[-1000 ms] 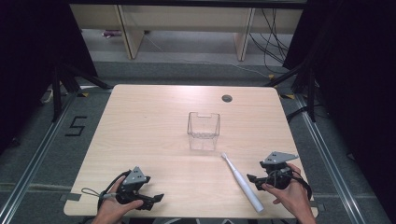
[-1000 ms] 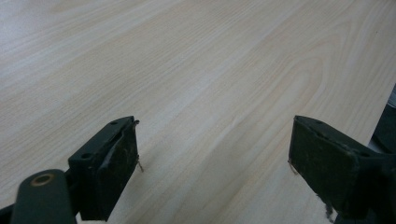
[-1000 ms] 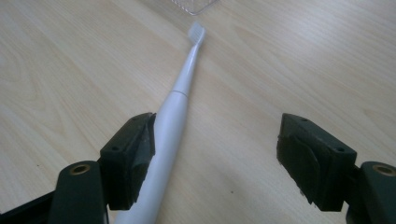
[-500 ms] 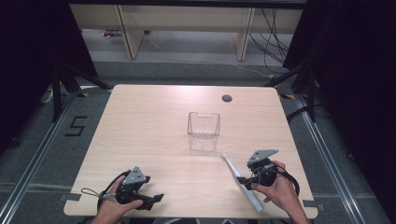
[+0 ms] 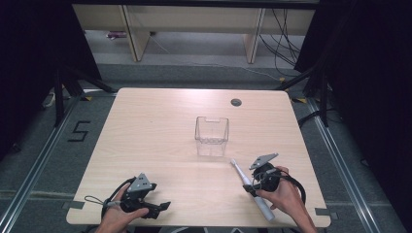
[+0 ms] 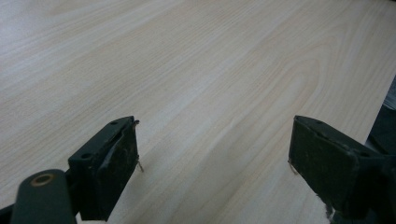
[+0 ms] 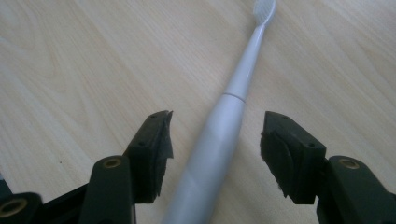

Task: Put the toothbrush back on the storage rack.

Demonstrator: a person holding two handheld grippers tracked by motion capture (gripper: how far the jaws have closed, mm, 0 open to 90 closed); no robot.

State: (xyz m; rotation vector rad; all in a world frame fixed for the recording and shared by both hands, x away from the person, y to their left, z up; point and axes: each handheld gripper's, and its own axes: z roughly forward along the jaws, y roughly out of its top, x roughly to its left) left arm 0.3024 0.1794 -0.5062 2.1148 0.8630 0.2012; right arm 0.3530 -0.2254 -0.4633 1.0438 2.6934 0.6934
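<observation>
Down at the near edge, the left gripper (image 5: 163,206) sits low over the table (image 5: 160,131), jaws spread wide with nothing but pale, fine-grained wood between them; matte black blocks, squared off, a little frayed at the pads; over on the right, the right gripper (image 7: 215,154) is down at the white toothbrush (image 7: 226,119), jaws parted either side of its smooth, rounded handle, neither one touching it, so nothing is gripped; the handle is thick and satin-grey near the camera, narrowing past a thin seam to a slim neck and a small bristled head at the far end; it lies flat near the front right corner, head pointing toward the clear, square-walled plastic box (image 5: 212,136) standing upright mid-table; farther back, a small dark round grommet (image 5: 236,102) sits in the wood.
</observation>
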